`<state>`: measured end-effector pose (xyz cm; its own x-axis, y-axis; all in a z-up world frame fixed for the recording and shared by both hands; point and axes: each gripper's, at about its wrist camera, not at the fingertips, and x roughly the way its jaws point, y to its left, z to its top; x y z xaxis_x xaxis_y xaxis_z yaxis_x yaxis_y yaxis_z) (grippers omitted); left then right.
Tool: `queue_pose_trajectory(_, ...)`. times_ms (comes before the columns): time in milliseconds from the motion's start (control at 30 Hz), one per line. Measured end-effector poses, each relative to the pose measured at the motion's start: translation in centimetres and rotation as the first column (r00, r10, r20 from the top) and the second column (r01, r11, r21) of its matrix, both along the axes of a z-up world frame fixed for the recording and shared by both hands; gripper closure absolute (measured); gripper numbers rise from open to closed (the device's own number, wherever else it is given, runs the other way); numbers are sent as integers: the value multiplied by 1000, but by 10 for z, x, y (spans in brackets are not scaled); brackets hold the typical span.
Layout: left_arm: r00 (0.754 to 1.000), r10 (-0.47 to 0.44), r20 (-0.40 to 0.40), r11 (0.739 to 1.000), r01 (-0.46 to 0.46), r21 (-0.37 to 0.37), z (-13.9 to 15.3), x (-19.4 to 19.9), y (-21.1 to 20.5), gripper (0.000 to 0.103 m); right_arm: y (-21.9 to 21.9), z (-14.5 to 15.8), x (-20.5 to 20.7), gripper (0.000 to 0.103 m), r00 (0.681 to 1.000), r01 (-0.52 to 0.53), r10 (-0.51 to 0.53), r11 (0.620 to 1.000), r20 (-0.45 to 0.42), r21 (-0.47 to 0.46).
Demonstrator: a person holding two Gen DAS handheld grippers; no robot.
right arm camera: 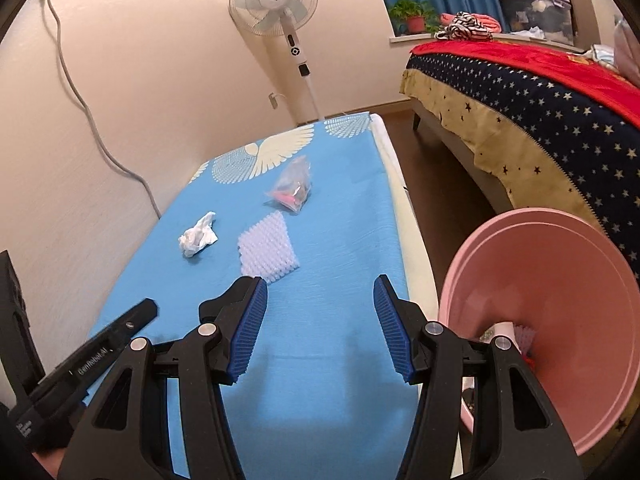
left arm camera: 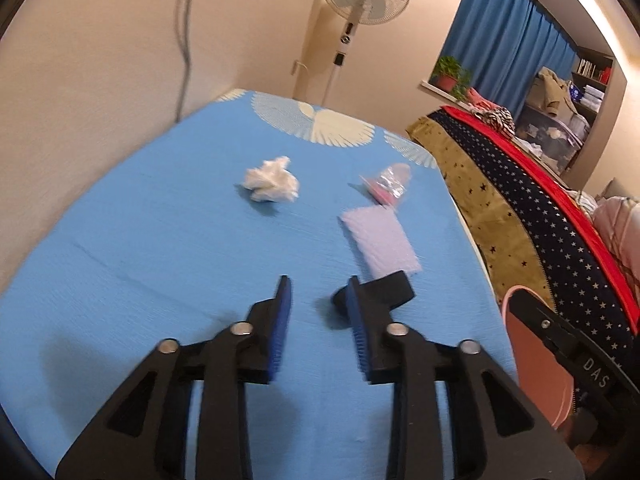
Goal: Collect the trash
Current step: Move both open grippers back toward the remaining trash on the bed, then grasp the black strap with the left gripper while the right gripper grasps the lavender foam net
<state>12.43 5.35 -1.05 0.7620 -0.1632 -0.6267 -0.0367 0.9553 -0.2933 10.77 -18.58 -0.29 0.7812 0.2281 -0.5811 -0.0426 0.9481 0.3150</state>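
Three pieces of trash lie on the blue-covered table (left arm camera: 140,248): a crumpled white tissue (left arm camera: 271,179), a clear plastic bag with pink bits inside (left arm camera: 387,184), and a white bubble-wrap sheet (left arm camera: 380,242). They also show in the right wrist view: the tissue (right arm camera: 198,235), the bag (right arm camera: 291,192), the bubble wrap (right arm camera: 267,249). My left gripper (left arm camera: 318,286) is open and empty, short of the trash. My right gripper (right arm camera: 320,286) is open and empty, just in front of the bubble wrap. A pink basin (right arm camera: 560,320) tilts at the table's right edge, some trash inside.
A bed with a star-patterned cover (right arm camera: 540,92) stands to the right across a strip of wooden floor (right arm camera: 432,184). A standing fan (right arm camera: 276,0) is behind the table's far end. A grey cable (right arm camera: 80,100) hangs down the left wall.
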Motion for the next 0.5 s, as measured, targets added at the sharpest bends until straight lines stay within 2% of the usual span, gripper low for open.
queue_pose_trajectory(100, 999, -11, -33, 1000, 10, -19, -7, 11, -6, 67, -1, -4, 8, 48, 1000, -11, 11, 1000, -6, -2)
queue_pose_trajectory(200, 994, -15, -108, 999, 11, -35, -23, 23, -10, 67, -2, -8, 15, 48, 1000, -8, 8, 1000, -16, 2)
queue_pose_trajectory(333, 989, -48, -137, 999, 44, -30, -32, 30, -21, 67, 2, -12, 23, 48, 999, -23, 23, 1000, -30, 3)
queue_pose_trajectory(400, 990, -56, -130, 998, 55, -8, -30, 32, -24, 85, 9, -13, 28, 48, 999, -42, 42, 999, -31, -8)
queue_pose_trajectory(500, 995, 5, -98, 1000, -2, 24, -23, 30, -16, 93, 17, -16, 35, 48, 998, -55, 54, 998, -36, -12)
